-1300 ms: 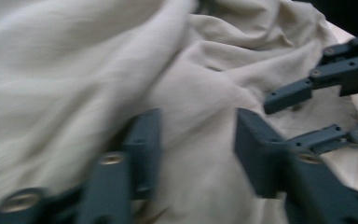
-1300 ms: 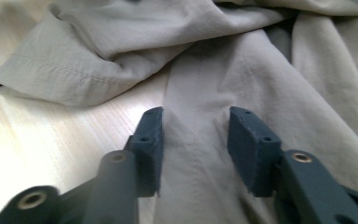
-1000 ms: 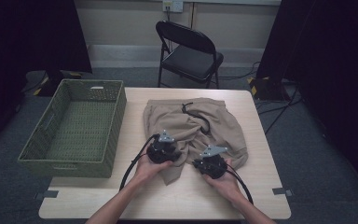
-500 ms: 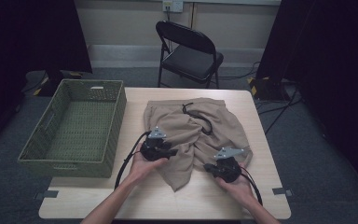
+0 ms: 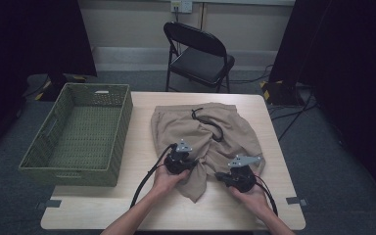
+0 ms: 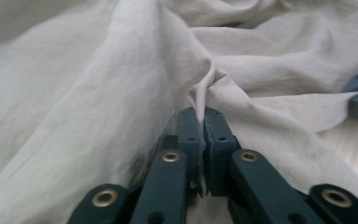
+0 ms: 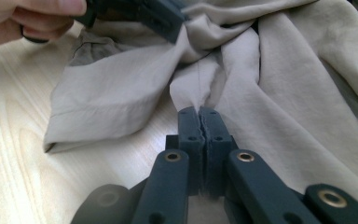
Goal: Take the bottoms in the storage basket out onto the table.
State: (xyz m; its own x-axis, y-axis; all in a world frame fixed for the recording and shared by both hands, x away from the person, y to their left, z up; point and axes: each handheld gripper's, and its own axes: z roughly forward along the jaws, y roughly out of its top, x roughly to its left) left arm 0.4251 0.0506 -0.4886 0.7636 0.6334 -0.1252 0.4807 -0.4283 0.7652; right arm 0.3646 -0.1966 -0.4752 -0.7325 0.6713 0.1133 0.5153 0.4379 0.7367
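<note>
Tan shorts (image 5: 200, 129) with a dark drawstring lie crumpled on the light wood table (image 5: 127, 208). My left gripper (image 5: 195, 165) is shut on a raised fold of the cloth near its front middle; in the left gripper view the jaws (image 6: 201, 112) pinch a thin ridge of fabric (image 6: 98, 93). To its right, my right gripper (image 5: 218, 175) points left and is shut on another fold. The right gripper view shows these jaws (image 7: 198, 111) clamping a gathered pleat of the shorts (image 7: 307, 93), with the left gripper (image 7: 165, 21) and its hand (image 7: 28, 18) beyond. A loose flap hangs toward the table's front.
A green woven basket (image 5: 125, 122) stands on the left of the table, beside the shorts. A black folding chair (image 5: 200, 58) is behind the far edge. Cables trail from both grippers toward the front edge. Bare wood lies in front of the shorts.
The right gripper has drawn away to the right with its fold. The left gripper went left, then came back right. The cloth between them is bunched, and a flap has dropped forward.
</note>
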